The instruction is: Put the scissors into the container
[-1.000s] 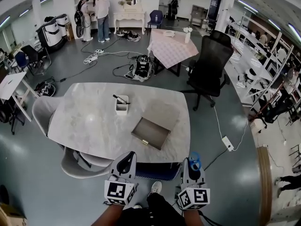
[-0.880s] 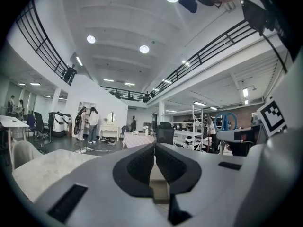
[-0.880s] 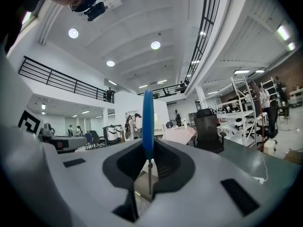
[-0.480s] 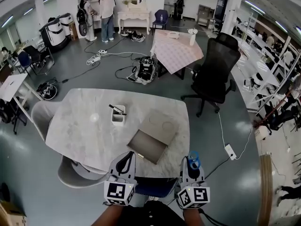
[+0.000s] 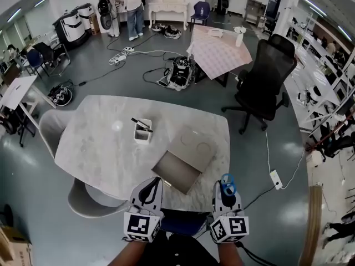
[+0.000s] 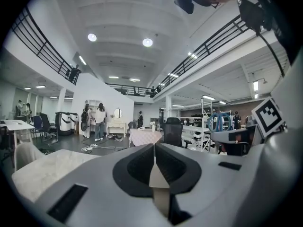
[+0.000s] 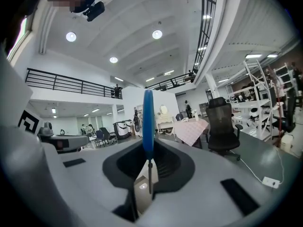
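Blue-handled scissors [image 5: 227, 185] stick up out of my right gripper [image 5: 224, 192], which is shut on them near the table's front edge. In the right gripper view the blue handle [image 7: 148, 122] rises edge-on between the closed jaws of the right gripper [image 7: 148, 163]. My left gripper [image 5: 148, 192] is shut with nothing in it; in its own view the left gripper [image 6: 154, 148] shows jaws pressed together. The small white container [image 5: 143, 131] stands mid-table, well ahead of both grippers, with a dark stick-like item across its rim.
A flat grey box [image 5: 176, 172] lies on the marble table [image 5: 100, 148] between the grippers and the container. A pale chair [image 5: 91, 200] sits at the table's left front corner, a black office chair [image 5: 265, 76] beyond its right. People stand at the far wall.
The head view has shifted, so the table and grey box sit slightly nearer the grippers. Both grippers keep their pose and the scissors stay in the right one.
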Tool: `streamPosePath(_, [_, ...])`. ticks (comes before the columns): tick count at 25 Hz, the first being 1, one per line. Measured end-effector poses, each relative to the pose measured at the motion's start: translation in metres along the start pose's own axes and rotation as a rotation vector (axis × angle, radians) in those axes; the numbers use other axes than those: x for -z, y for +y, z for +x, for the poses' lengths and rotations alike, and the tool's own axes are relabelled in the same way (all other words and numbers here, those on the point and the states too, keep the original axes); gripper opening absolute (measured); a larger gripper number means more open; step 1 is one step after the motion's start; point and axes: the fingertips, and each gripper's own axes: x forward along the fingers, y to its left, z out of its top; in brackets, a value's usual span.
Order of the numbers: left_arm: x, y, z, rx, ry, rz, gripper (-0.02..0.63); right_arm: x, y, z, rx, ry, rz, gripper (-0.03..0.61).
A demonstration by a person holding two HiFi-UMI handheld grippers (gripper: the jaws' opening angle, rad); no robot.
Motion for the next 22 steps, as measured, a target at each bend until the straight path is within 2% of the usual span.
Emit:
streamPosePath(13, [0.027,0.028,0.040,0.076,0.078,-0.036,0.020,0.029,0.011,0.048,0.019,0.102,-0.006,0.034])
streamPosePath(22, [0.074,0.040,0.065,0.107,0.159,-0.079,0.020,0.107,0.024,0.092,-0.074,0.346,-0.093,0.034])
